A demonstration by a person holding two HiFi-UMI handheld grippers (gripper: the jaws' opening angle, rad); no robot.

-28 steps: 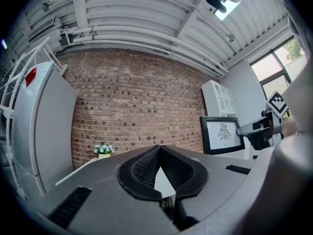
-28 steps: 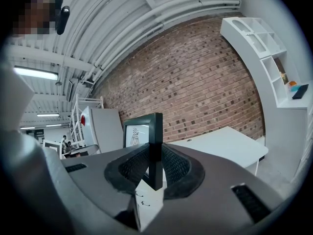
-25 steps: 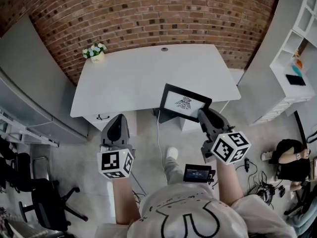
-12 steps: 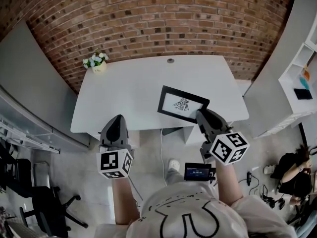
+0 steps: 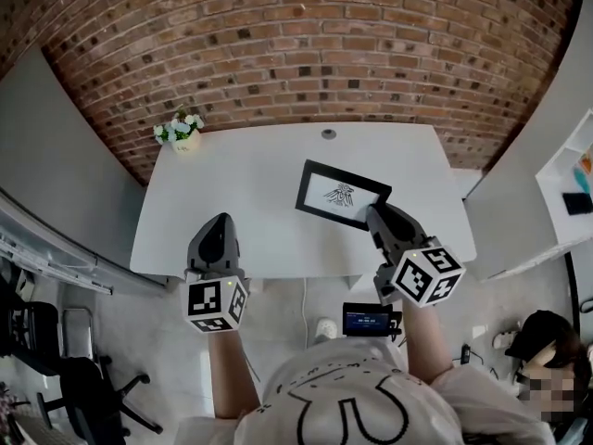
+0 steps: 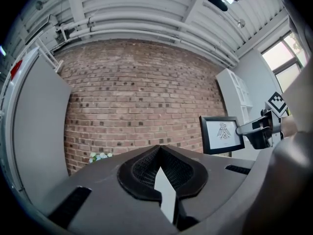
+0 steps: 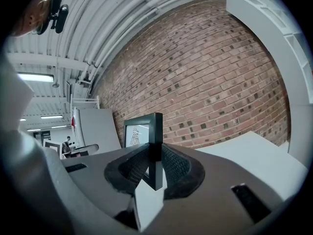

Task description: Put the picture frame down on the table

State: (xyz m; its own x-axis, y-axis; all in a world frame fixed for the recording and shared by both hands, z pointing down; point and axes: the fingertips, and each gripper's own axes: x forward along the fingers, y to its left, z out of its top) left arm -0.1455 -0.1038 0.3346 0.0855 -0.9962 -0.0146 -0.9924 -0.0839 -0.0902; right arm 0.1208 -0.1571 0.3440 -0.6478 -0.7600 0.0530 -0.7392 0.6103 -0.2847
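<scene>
The picture frame (image 5: 341, 193) is black with a white print of a small dark figure. It hangs over the right part of the white table (image 5: 241, 184), and my right gripper (image 5: 378, 213) is shut on its near right edge. In the right gripper view the frame (image 7: 146, 131) stands upright, edge-on between the pads of my right gripper (image 7: 155, 148). My left gripper (image 5: 216, 222) hovers over the table's near left edge, shut with nothing in it. The left gripper view shows its closed tips (image 6: 159, 150), with the frame (image 6: 221, 134) and right gripper (image 6: 254, 129) off to the right.
A small pot of white flowers (image 5: 181, 133) stands at the table's far left corner, and a cable hole (image 5: 329, 133) sits at its far edge. A brick wall runs behind the table. White shelving (image 5: 579, 184) stands to the right, an office chair (image 5: 83, 387) at lower left.
Both grippers have moved forward toward the table. The frame, held before the near edge a second ago, now hangs over the tabletop. The right gripper's hold is unchanged.
</scene>
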